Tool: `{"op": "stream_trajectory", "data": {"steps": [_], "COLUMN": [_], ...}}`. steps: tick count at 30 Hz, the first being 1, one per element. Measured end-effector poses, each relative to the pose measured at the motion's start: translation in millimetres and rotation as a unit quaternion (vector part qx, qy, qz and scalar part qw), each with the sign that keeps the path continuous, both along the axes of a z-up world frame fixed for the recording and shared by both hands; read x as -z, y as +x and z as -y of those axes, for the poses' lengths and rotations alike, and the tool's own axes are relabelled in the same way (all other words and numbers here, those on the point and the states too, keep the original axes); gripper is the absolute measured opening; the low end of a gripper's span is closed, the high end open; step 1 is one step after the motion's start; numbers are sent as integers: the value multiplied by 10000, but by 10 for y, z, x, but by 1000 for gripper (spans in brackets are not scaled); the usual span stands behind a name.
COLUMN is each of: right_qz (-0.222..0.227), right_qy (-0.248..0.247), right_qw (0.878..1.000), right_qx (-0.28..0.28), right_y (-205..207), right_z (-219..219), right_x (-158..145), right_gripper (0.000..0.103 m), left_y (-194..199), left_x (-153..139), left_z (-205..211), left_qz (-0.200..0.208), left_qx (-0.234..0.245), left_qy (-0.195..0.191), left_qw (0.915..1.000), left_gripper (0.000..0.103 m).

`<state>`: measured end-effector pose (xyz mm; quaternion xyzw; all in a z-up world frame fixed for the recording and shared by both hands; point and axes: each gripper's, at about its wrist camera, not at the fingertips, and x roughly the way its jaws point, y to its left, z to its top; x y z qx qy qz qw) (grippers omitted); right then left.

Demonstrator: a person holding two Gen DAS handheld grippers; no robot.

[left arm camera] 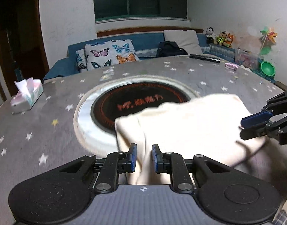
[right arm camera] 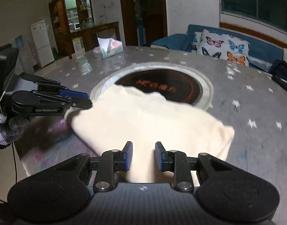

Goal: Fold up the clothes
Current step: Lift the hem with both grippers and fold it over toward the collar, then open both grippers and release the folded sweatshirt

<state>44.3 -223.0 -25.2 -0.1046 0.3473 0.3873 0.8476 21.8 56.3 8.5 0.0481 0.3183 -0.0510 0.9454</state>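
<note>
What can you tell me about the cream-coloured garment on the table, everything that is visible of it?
The cream-coloured garment is one plain, soft-looking cloth with no print, blurred in both views. It looks already folded over into a thick rounded bundle. It lies on the grey star-patterned tablecloth, and its far edge covers part of the round black cooktop in the table's middle. The left gripper and the right gripper each hold a near part of it between blue pads. Its type is unclear.

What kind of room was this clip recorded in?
Most likely a home living and dining room: a blue sofa with butterfly cushions under a window, a round table with a built-in hotplate, and a fridge beyond.
</note>
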Motion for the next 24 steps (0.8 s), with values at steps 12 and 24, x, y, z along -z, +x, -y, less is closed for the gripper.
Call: {"op": "stream_trajectory", "data": {"steps": [12,24], "right_qz": [-140,-235], "right_qy": [38,178], "right_qw": [9993,9969], "right_qx": [338,728], "right_y": [-146,82], "right_z": [359,339], "right_x": [85,106], "right_gripper": [26,26], "left_y": [-78,22], "left_x": [68,-9], "left_z": [16,21], "left_qz": [-70,-63], "left_qx": [-194,-442], "left_qy": [-42,-67], "left_qw": [9998,9990], "left_gripper": [21,27]}}
